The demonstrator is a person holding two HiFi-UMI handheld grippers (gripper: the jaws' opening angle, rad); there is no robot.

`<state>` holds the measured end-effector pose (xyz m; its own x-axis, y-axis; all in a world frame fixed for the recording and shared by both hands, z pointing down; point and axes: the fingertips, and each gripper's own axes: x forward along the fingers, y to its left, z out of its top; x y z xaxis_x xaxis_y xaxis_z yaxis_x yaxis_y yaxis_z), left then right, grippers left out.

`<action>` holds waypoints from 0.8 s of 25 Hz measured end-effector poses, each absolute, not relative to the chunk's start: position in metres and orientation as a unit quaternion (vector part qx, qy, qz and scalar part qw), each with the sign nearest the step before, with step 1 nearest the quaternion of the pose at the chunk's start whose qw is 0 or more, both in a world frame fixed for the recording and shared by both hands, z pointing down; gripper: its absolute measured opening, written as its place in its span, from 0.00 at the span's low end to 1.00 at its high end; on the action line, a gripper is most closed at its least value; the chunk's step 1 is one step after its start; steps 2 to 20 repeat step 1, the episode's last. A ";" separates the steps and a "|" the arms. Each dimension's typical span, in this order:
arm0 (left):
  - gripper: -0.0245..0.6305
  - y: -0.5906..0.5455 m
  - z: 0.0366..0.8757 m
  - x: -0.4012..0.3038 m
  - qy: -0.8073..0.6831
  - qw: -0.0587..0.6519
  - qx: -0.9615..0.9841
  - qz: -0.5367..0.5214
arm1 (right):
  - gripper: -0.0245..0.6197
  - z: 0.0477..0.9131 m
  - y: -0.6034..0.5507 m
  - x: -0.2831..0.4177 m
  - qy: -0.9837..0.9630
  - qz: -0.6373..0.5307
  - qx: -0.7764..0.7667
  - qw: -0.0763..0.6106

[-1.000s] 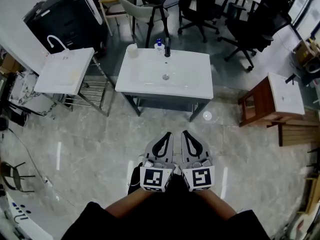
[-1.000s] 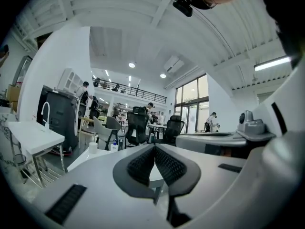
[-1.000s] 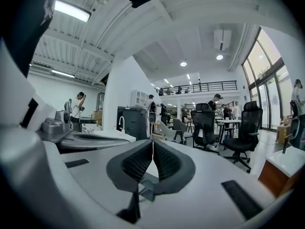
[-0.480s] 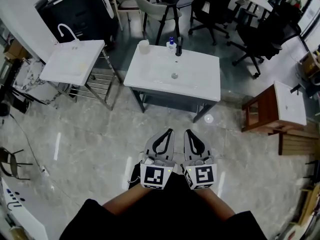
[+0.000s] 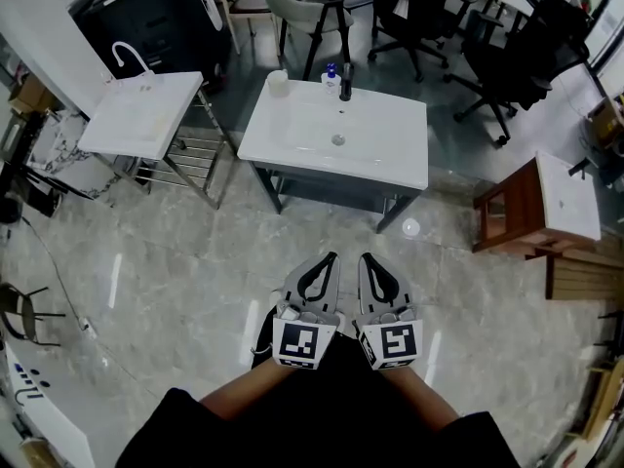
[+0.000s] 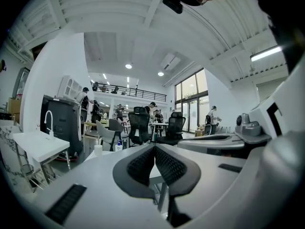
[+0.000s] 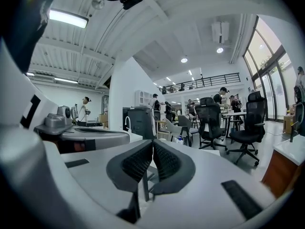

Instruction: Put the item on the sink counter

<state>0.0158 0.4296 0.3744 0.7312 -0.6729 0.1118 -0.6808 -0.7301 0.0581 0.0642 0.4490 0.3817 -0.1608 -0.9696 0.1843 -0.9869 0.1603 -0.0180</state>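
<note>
Fingers (image 6: 139,165) of left gripper (image 6: 155,146) and right gripper (image 7: 152,141) together, empty (item (image 5: 331,74) on far sink counter (image 5: 292,136) indistinct)

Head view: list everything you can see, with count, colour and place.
white sink counter on grey legs: one, white, top centre.
black faucet: one, black, counter's back edge.
blue-capped bottle: one, pale, beside the faucet.
white cup: one, white, counter's back left corner.
smaller white sink on a metal rack: one, white, left.
wooden stand with a white basin: one, brown, right.
black office chairs: several, black, top right.
left gripper: one, grey, shut and empty, bottom centre.
right gripper: one, grey, shut and empty, beside it.
</note>
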 end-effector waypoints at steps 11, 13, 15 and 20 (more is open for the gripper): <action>0.06 0.432 0.375 0.019 -0.362 0.048 0.930 0.042 | 0.09 0.382 0.451 0.067 -0.759 0.066 0.644 0.064; 0.06 0.432 0.375 0.019 -0.362 0.048 0.930 0.042 | 0.09 0.382 0.451 0.067 -0.759 0.066 0.644 0.064; 0.06 0.432 0.375 0.019 -0.362 0.048 0.930 0.042 | 0.09 0.382 0.451 0.067 -0.759 0.066 0.644 0.064; 0.06 0.432 0.375 0.019 -0.362 0.048 0.930 0.042 | 0.09 0.382 0.451 0.067 -0.759 0.066 0.644 0.064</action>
